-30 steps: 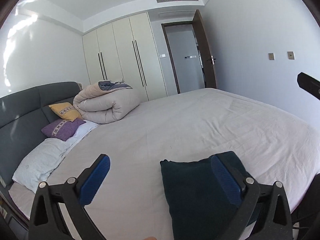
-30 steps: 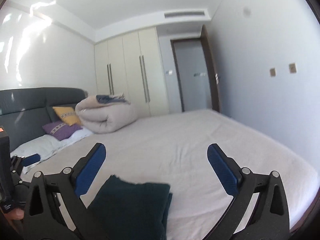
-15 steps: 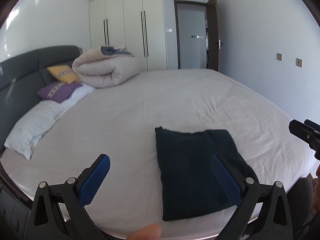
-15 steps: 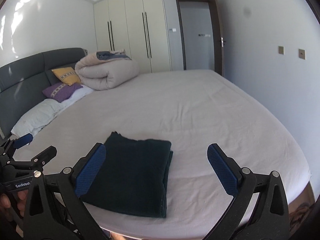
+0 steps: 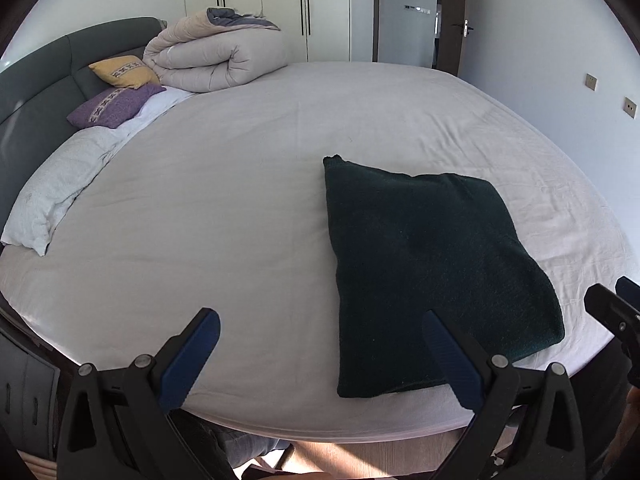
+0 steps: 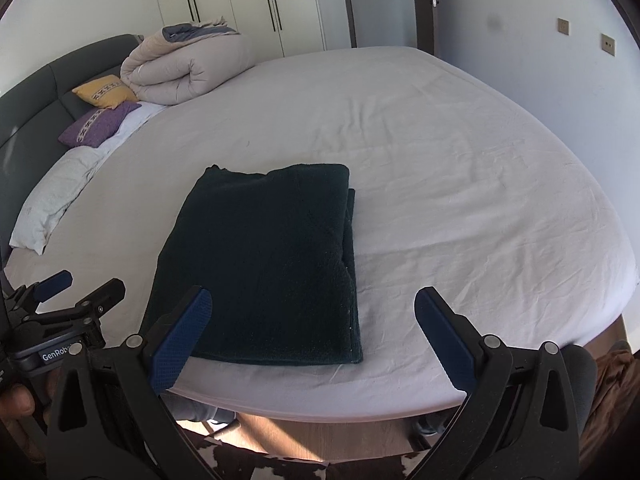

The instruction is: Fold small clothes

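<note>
A dark green folded garment [image 5: 432,264] lies flat near the front edge of the bed; it also shows in the right wrist view [image 6: 264,260]. My left gripper [image 5: 320,356] is open and empty, held above the bed's front edge, its right finger over the garment's near edge. My right gripper [image 6: 312,332] is open and empty, above the garment's near right corner. The left gripper also shows at the left of the right wrist view [image 6: 76,296]. The right gripper's tip shows at the right of the left wrist view [image 5: 612,312].
The bed [image 5: 240,200] has a pale grey sheet. A rolled duvet [image 5: 216,56], yellow pillow [image 5: 122,70], purple pillow [image 5: 114,106] and white pillow [image 5: 60,188] lie by the grey headboard at left. Wardrobes and a door stand behind. Wooden floor shows below the bed edge.
Both grippers have risen and tilted down, pulling back from the garment. The whole folded garment and the bed's front edge have come into view. Both stay open.
</note>
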`<state>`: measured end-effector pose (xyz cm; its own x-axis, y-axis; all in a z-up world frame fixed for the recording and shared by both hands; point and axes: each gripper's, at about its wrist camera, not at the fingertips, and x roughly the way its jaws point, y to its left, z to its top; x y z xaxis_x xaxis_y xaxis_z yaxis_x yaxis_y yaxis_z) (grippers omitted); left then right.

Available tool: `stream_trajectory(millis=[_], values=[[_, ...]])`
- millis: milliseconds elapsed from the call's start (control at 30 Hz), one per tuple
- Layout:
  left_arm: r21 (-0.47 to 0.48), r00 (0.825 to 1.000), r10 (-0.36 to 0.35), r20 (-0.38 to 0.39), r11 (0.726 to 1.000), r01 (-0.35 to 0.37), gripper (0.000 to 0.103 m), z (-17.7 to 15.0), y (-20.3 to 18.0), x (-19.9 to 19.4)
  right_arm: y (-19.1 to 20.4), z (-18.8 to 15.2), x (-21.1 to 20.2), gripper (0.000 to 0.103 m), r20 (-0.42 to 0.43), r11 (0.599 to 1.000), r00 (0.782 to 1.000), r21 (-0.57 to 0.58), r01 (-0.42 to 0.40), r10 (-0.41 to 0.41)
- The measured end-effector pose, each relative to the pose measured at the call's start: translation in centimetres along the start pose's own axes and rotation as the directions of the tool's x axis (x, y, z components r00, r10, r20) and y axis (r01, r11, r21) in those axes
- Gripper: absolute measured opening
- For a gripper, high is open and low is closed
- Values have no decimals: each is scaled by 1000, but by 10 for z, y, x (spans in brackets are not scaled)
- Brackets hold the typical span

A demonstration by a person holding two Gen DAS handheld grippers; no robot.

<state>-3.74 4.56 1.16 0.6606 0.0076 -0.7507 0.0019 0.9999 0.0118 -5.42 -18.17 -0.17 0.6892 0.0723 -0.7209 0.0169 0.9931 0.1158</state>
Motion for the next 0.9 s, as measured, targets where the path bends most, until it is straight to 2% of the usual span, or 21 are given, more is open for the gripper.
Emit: stream_trajectory(millis=[300, 900], values=[[-7, 999, -22, -24, 1000, 22, 103, -2, -1, 3, 3, -8, -7, 103, -19, 1000, 1000, -2, 5, -5], [-2, 999, -12, -43, 1000, 12, 103, -6, -2, 12, 0, -13, 2, 103, -41, 1000, 999, 17, 24, -24]])
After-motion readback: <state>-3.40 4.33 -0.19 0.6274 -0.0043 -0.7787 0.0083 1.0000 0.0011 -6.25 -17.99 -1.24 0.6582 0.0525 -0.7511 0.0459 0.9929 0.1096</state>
